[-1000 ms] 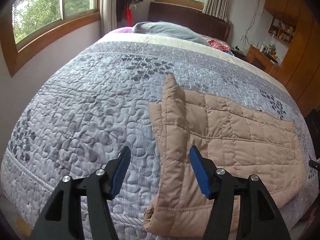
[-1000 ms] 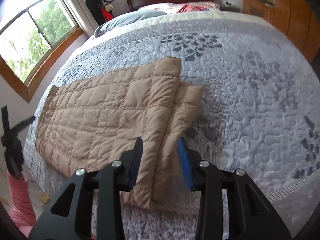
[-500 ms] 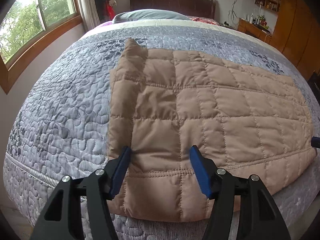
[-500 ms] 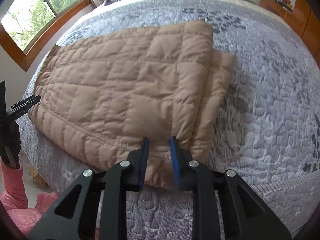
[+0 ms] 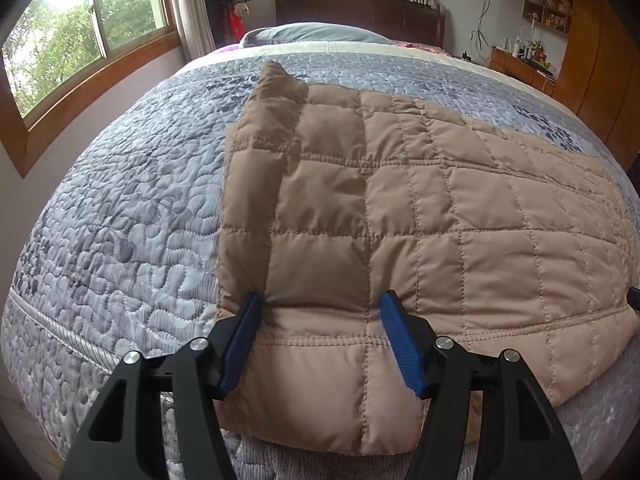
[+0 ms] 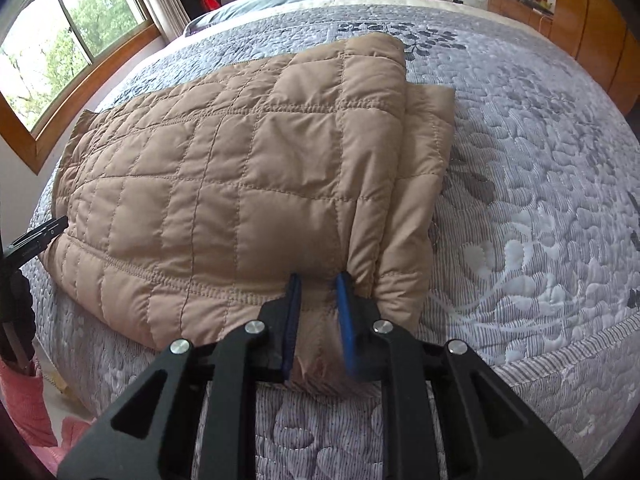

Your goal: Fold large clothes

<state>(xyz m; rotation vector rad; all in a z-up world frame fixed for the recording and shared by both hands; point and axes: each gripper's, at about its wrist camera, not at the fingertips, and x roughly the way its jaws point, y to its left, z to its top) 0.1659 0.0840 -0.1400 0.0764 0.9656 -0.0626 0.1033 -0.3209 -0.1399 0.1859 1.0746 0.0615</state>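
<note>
One jacket (image 6: 248, 184), apparently two hand-held grippers

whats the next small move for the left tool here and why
Probably close the left tool on the near hem of the tan quilted jacket. Its jaws stand wide open over that hem, while the right tool has already pinched a bunch of the fabric at the other end.

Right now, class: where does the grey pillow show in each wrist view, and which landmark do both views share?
Left wrist: grey pillow at top centre, beyond the jacket.
Right wrist: grey pillow at top, left of centre.
Shared landmark: the dark wooden headboard behind it.
</note>
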